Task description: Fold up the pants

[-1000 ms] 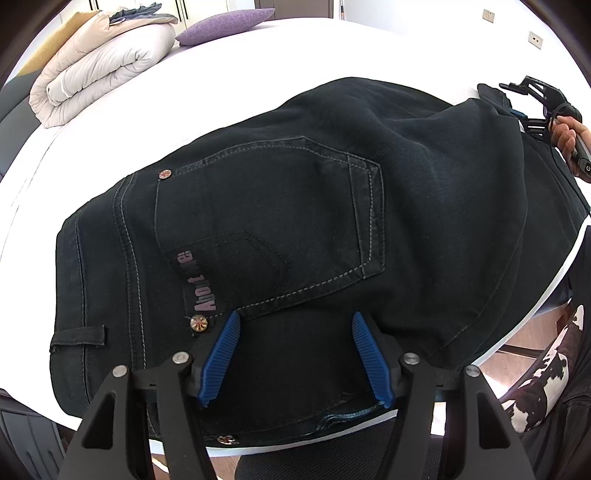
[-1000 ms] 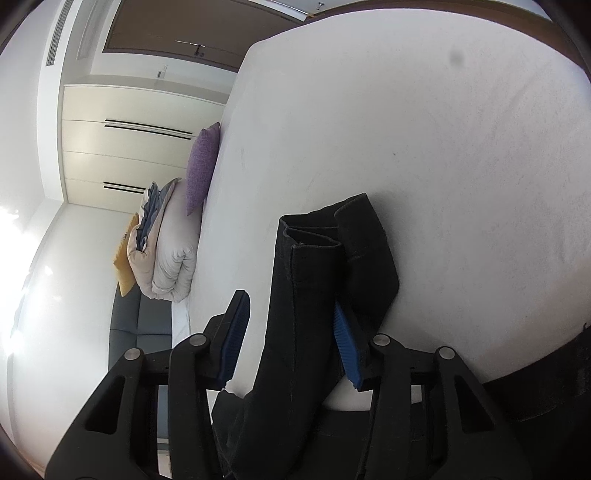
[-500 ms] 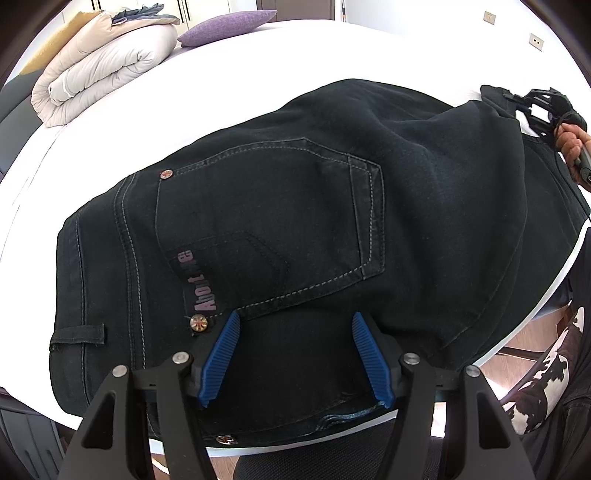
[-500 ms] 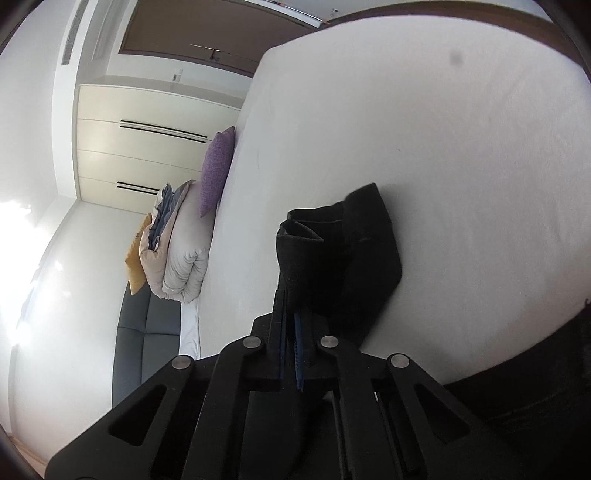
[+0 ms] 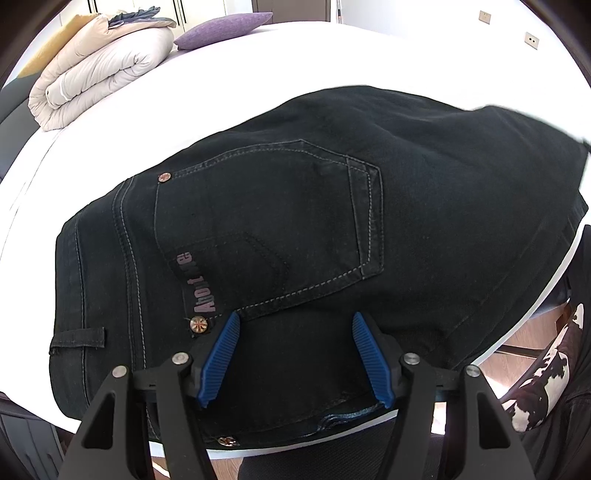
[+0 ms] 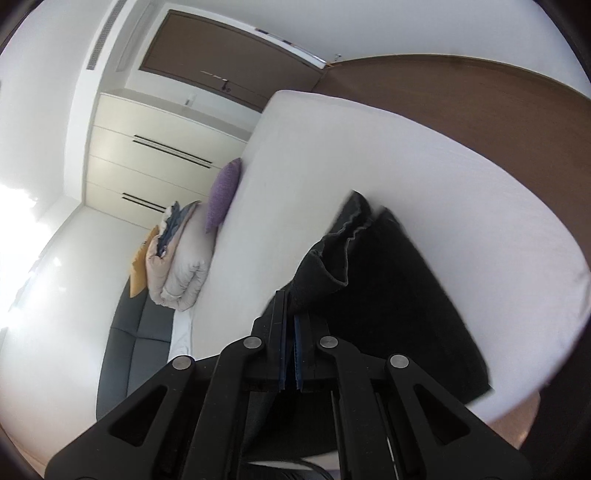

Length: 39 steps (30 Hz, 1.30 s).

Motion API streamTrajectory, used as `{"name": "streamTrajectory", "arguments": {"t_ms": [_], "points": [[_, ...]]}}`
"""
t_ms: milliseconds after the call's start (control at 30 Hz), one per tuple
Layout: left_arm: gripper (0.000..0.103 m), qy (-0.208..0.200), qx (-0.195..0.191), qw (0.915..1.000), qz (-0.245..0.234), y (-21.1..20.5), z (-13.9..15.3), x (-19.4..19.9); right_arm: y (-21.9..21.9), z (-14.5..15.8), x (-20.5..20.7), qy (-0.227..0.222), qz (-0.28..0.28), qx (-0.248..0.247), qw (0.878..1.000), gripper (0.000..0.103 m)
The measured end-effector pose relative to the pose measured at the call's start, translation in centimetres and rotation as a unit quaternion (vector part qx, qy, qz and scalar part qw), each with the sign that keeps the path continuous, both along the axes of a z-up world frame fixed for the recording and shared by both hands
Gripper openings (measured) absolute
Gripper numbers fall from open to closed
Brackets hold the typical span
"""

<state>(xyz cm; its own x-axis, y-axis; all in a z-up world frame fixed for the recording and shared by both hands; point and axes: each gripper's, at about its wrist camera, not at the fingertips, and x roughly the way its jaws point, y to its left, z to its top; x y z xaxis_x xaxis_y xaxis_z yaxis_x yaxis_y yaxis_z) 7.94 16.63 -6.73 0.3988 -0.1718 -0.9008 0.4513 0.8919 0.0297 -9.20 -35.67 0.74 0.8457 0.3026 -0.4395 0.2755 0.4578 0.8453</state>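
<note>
Pants (image 5: 295,221) lie on white bed (image 5: 258,66) near wardrobe (image 6: 155,158).

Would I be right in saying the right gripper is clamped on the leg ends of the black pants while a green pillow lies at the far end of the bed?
Nearly: the pillow is purple, not green, as both wrist views show. The right gripper is indeed clamped on the leg ends of the black pants, and the pillow does lie at the far end of the bed.

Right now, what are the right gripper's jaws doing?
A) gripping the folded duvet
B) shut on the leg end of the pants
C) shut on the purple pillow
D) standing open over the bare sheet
B: the right gripper has its blue pads pressed together on the hem end of the black pants.
</note>
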Motion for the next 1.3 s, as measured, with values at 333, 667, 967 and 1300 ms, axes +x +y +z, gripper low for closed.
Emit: {"name": "streamTrajectory", "arguments": {"t_ms": [333,667,967,1300], "points": [[0.066,0.014,0.017,0.9998,-0.002,-0.8,0.4,0.4,0.7,-5.4,-5.4,0.071,-0.039,0.040,0.996,0.002],[0.066,0.023,0.024,0.9994,-0.012,-0.1,0.6,0.2,0.2,-8.5,-7.2,0.091,-0.038,0.059,0.993,0.002],[0.066,0.011,0.019,0.9997,-0.008,0.5,0.6,-0.3,0.2,-4.7,-7.4,0.111,-0.016,-0.024,0.993,0.006],[0.067,0.000,-0.003,1.0000,0.009,1.5,0.7,-1.0,17.4,-1.0,2.8,-0.017,0.269,0.034,0.962,0.091]]}}
